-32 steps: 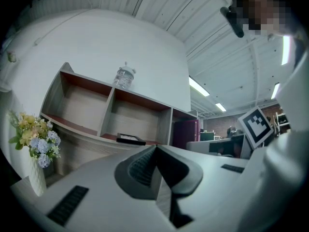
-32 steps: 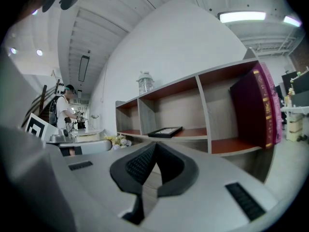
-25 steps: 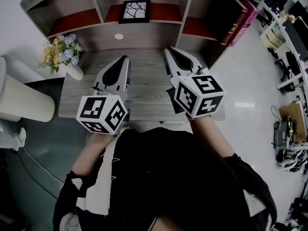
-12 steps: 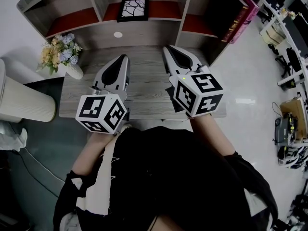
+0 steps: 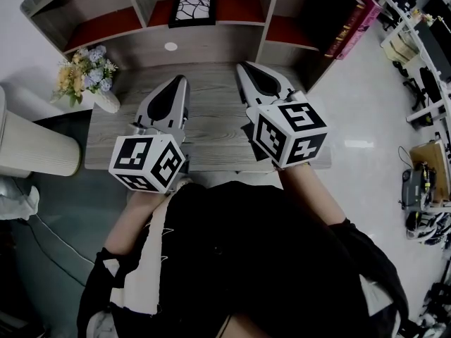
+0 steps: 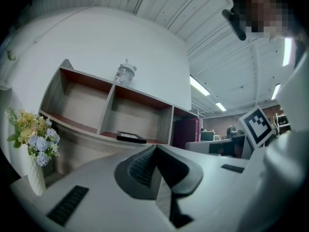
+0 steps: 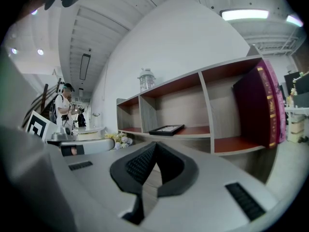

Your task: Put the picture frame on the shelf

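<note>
Nearest is the person [image 5: 268, 259] in a black top, holding one gripper in each hand over the near edge of a wooden desk [image 5: 211, 129]. The left gripper [image 5: 181, 82] lies level, pointing far. Its jaws are together at the tips, with nothing between them. Just to its right, the right gripper [image 5: 243, 66] also points far, level. Its jaws are likewise pressed together and empty. The two grippers sit side by side, apart from each other, each with its marker cube toward the person.

Left of the desk stands a pale round bin [image 5: 35, 150]. At the desk's far left corner a white vase [image 5: 107, 103] holds flowers [image 5: 86, 74].

Along the far side of the desk stands the shelf [image 5: 225, 44], with three open compartments that have red floors. The frame [image 5: 192, 8] lies flat in the middle compartment, well apart from both grippers. The left compartment shows only its red floor. In the right compartment books [image 5: 356, 23] lean on edge. A clear bottle [image 6: 125, 74] stands on top of the shelf, above the divider between the left and middle compartments.
</note>
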`<act>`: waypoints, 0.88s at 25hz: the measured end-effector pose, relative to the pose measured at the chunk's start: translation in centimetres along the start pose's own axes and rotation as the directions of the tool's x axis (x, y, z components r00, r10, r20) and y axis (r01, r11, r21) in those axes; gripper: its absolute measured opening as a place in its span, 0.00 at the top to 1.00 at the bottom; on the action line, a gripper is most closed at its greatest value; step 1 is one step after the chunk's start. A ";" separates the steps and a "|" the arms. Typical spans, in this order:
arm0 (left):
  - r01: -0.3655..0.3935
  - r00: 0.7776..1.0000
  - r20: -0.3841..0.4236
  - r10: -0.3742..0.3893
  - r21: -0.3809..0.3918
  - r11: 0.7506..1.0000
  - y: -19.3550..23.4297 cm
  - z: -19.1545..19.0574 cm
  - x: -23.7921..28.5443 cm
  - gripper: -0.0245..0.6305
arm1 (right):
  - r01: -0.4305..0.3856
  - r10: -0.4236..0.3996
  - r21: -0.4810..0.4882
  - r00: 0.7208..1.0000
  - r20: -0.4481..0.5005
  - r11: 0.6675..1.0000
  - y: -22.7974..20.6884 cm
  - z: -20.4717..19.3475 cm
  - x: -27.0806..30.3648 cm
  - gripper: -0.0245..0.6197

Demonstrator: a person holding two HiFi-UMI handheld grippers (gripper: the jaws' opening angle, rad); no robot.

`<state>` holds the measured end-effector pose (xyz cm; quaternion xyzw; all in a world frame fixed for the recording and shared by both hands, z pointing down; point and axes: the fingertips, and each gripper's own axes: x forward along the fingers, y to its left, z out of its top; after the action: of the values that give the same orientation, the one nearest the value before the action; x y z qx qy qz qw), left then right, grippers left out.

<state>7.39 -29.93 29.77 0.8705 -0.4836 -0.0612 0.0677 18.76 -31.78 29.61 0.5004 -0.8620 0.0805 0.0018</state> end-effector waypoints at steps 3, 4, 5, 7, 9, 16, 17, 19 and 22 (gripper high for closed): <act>-0.002 1.000 0.003 0.002 0.000 1.000 0.1 0.1 0.1 0.94 | -0.002 0.002 -0.005 1.000 0.000 1.000 0.0 0.0 0.1 0.96; -0.003 1.000 0.004 0.003 0.000 1.000 0.1 0.2 0.1 0.94 | -0.003 0.003 -0.006 1.000 0.000 1.000 0.0 0.1 0.1 0.96; -0.003 1.000 0.005 0.003 0.000 1.000 0.1 0.2 0.1 0.94 | -0.004 0.004 -0.006 1.000 0.000 1.000 0.0 0.1 0.2 0.96; -0.001 1.000 0.005 0.001 0.002 1.000 0.0 0.3 0.2 0.94 | -0.002 0.002 -0.006 1.000 0.001 1.000 -0.1 0.2 0.2 0.96; 0.001 1.000 0.005 -0.001 0.003 1.000 0.0 0.3 0.4 0.94 | 0.001 -0.001 -0.005 1.000 0.002 1.000 -0.2 0.3 0.2 0.96; 0.007 1.000 0.001 -0.007 -0.003 1.000 0.0 0.1 0.7 0.94 | 0.010 -0.010 -0.001 1.000 -0.003 1.000 -0.5 0.0 0.2 0.96; 0.008 1.000 0.000 -0.008 -0.004 1.000 0.0 0.1 0.8 0.94 | 0.012 -0.012 -0.001 1.000 -0.004 1.000 -0.6 0.0 0.2 0.96; 0.010 1.000 -0.001 -0.010 -0.004 1.000 0.0 0.1 0.8 0.94 | 0.014 -0.014 0.001 1.000 -0.006 1.000 -0.7 -0.1 0.2 0.96; 0.012 1.000 -0.004 -0.012 -0.005 1.000 0.0 -0.1 0.9 0.94 | 0.016 -0.016 0.001 1.000 -0.008 1.000 -0.6 -0.3 0.2 0.96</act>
<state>7.85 -30.66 29.79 0.8734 -0.4779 -0.0612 0.0706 19.17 -32.27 29.97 0.5067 -0.8581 0.0831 0.0057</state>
